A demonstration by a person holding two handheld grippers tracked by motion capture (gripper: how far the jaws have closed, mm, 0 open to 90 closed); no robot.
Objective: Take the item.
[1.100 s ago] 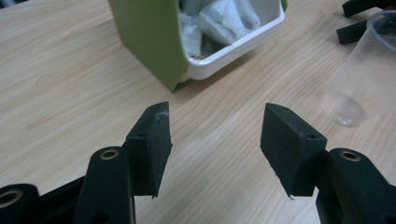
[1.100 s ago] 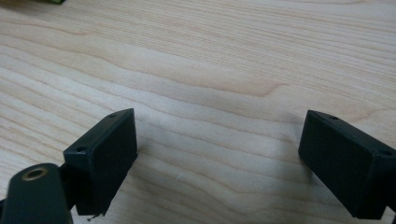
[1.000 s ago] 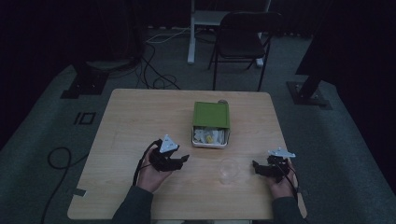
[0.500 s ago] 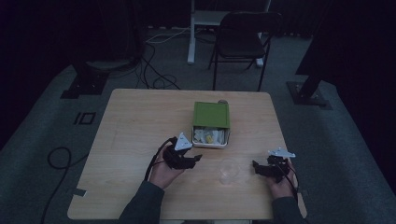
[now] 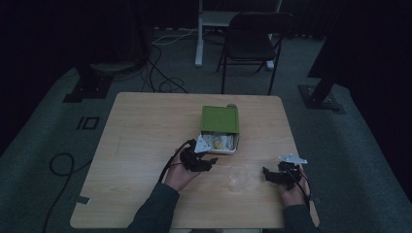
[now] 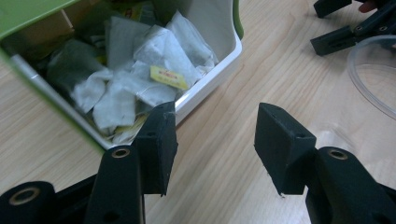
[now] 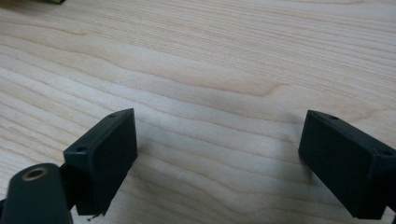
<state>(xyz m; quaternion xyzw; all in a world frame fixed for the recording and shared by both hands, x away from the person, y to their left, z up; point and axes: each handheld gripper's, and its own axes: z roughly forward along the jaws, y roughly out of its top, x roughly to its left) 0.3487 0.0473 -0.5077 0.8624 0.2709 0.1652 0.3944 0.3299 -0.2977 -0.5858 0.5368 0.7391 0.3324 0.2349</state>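
- Your left tongs (image 6: 212, 140) sit just at the near corner of the white rectangular box with the green hinged lid (image 5: 219, 127); the jaws stand apart with bare wood between them and hold nothing.
- The box lies open near the middle of the light wooden surface (image 5: 141, 136), and in the left gripper view it is packed with crumpled white paper tea bags (image 6: 140, 74).
- One tea bag carries a small yellow tag with red print (image 6: 169, 77); the writing is too small to read.
- A clear round glass cup (image 5: 238, 177) stands on the surface between your two hands, just right of your left tongs.
- Your right tongs (image 5: 273, 175) rest low near the surface's right front edge, jaws spread wide and empty over bare wood.
- A dark folding chair (image 5: 252, 43) stands beyond the far edge.
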